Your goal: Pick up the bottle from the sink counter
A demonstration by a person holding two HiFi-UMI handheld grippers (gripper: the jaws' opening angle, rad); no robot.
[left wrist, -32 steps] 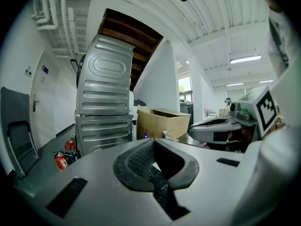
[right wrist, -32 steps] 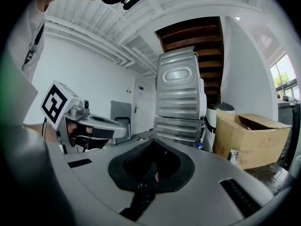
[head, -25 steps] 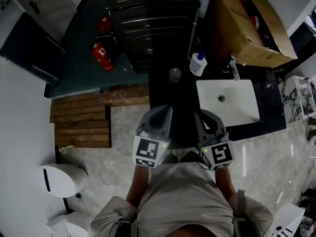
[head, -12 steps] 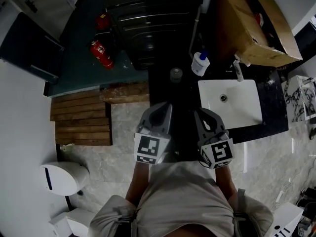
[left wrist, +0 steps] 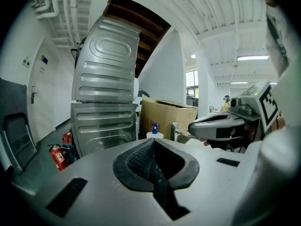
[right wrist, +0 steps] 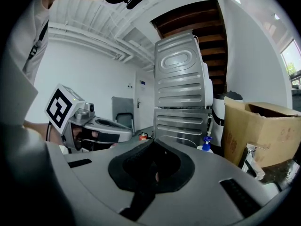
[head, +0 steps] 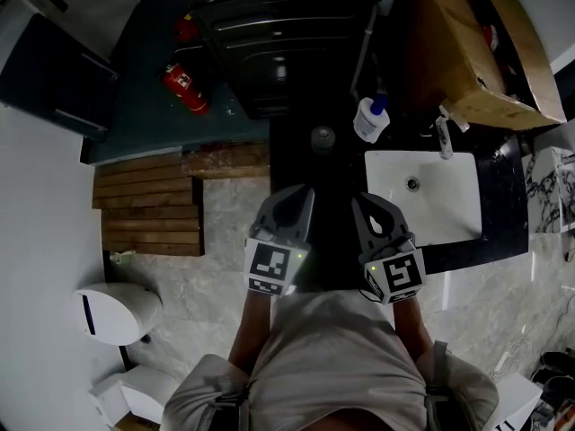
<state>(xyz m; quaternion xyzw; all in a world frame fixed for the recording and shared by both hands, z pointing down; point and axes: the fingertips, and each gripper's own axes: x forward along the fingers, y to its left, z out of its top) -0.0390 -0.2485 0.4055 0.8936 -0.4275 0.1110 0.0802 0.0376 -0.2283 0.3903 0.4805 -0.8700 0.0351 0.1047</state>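
The bottle [head: 370,118] is white with a blue spray cap and stands upright on the black sink counter [head: 332,187], left of the faucet. It also shows far ahead as the bottle [left wrist: 154,131] in the left gripper view and the bottle [right wrist: 205,144] in the right gripper view. My left gripper [head: 291,197] and right gripper [head: 371,205] hover side by side over the counter's near edge, well short of the bottle. Both have their jaws shut with nothing between them. Each gripper view also catches the other gripper: right gripper [left wrist: 221,125], left gripper [right wrist: 101,131].
A white sink basin [head: 422,196] with a faucet [head: 443,136] lies right of the bottle. A small round grey object [head: 322,137] sits on the counter. A cardboard box [head: 490,57] stands behind the sink, stacked metal machines [head: 278,34] behind the counter. Red fire extinguishers [head: 186,88] and wooden pallets [head: 148,206] lie left.
The head view has drifted, so the counter and bottle sit slightly further right. Both grippers keep their places side by side and stay shut.
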